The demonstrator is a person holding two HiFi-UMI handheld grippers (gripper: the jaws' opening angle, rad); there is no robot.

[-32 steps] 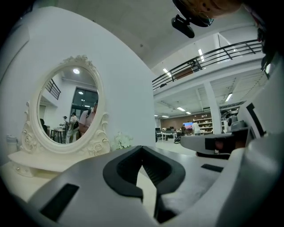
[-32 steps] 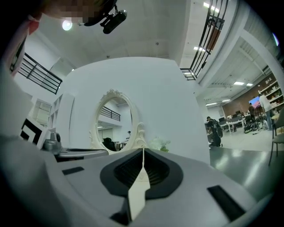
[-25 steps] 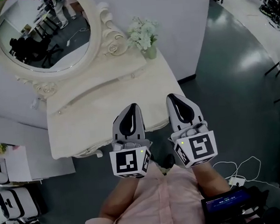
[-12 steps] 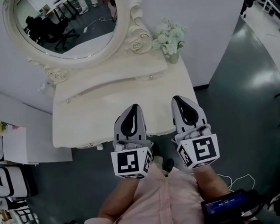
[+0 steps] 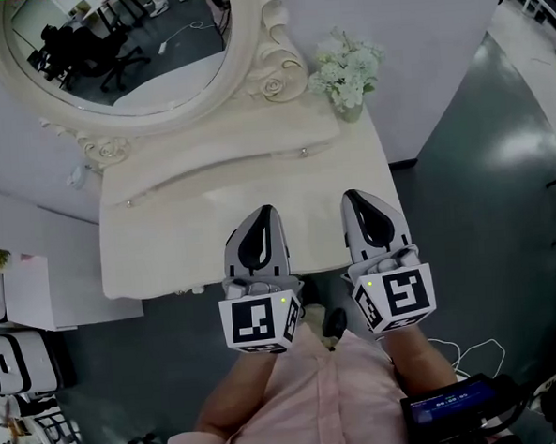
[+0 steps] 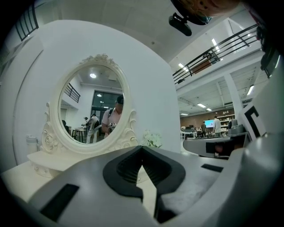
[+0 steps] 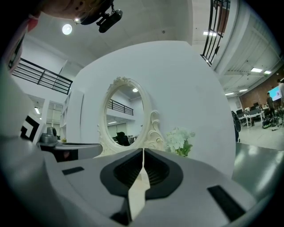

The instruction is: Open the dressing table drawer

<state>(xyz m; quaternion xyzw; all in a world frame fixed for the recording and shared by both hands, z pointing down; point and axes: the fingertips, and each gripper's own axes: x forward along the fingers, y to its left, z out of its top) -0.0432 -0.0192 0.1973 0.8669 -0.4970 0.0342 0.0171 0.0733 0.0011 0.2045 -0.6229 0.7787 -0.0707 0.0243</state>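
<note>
Drawer fronts are the hard part to find: from the head view the dressing table (image 5: 121,273) shows only its cream worktop (image 5: 194,236), and whatever lies under its near edge is hidden by the overhang and by both tools. The only drawer sign in sight is a low drawer tier (image 5: 214,169) under the mirror (image 5: 122,48), with a small knob (image 5: 303,152) near its right end, well beyond the tips. The mirror's top is cut off by the frame. The left tongs (image 5: 266,209) and the right tongs (image 5: 351,195) reach side by side over the worktop's near edge. In its own view, the left tongs (image 6: 142,147) are pressed together at the tip, pinching nothing. The right tongs (image 7: 143,150) are likewise pressed together and empty. Each marker cube (image 5: 258,323) carries black-and-white squares but no letters. The lit screen (image 5: 449,403) at the person's right shows text too small to read. A vase of pale flowers (image 5: 347,71) stands at the worktop's far right corner. Compared with a second ago, the table sits squarer in the head view, the flowers lie further right, and the tongs keep their places in the frame, shut as before.
</note>
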